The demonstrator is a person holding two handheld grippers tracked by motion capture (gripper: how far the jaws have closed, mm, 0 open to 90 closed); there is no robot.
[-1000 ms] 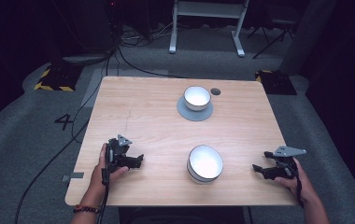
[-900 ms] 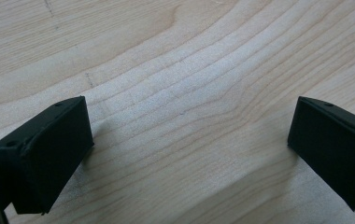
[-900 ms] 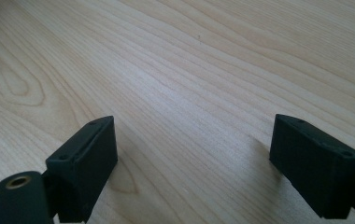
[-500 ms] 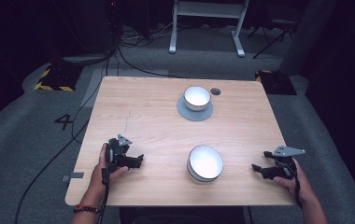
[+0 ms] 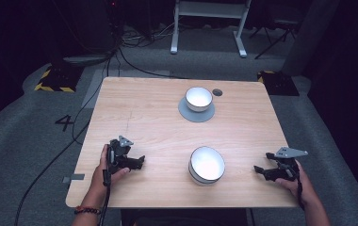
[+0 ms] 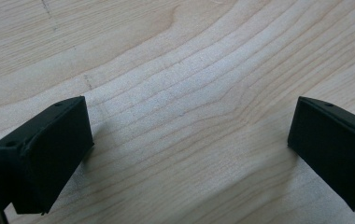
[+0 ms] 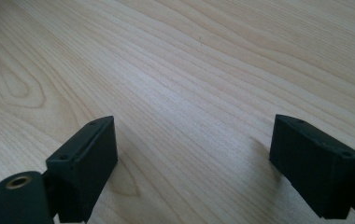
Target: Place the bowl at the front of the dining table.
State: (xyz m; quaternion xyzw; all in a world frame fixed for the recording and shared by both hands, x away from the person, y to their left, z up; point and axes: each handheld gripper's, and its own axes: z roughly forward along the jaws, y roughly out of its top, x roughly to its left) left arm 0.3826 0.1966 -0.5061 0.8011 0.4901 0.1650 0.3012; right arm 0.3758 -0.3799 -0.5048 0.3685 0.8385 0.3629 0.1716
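Setting: dark workshop floor with cables and a stand behind a pale wooden table (image 5: 149,117).
Left gripper (image 5: 137,162): rests low on the near left of the table, jaws spread wide with bare wood grain between them in the left gripper view (image 6: 185,135); nothing held.
Right gripper (image 5: 262,170): sits near the table's right edge, jaws likewise parted over bare wood in the right gripper view (image 7: 192,149); nothing held.
Near bowl (image 5: 207,165): white, dark-rimmed, upright, lying between the two sets of jaws, nearer the right gripper's tips than the left's, touched by neither.
Far bowl (image 5: 199,98): white, standing on a grey round saucer (image 5: 186,113), well beyond both jaws.
Change: against the earlier frames, hardly any; both grippers and both bowls sit as they did, so the work appears not yet begun.
Edges: right gripper is close to the right rim; near bowl stands near the front rim.
Open room: broad bare wood ahead of the left jaws and between the bowls.
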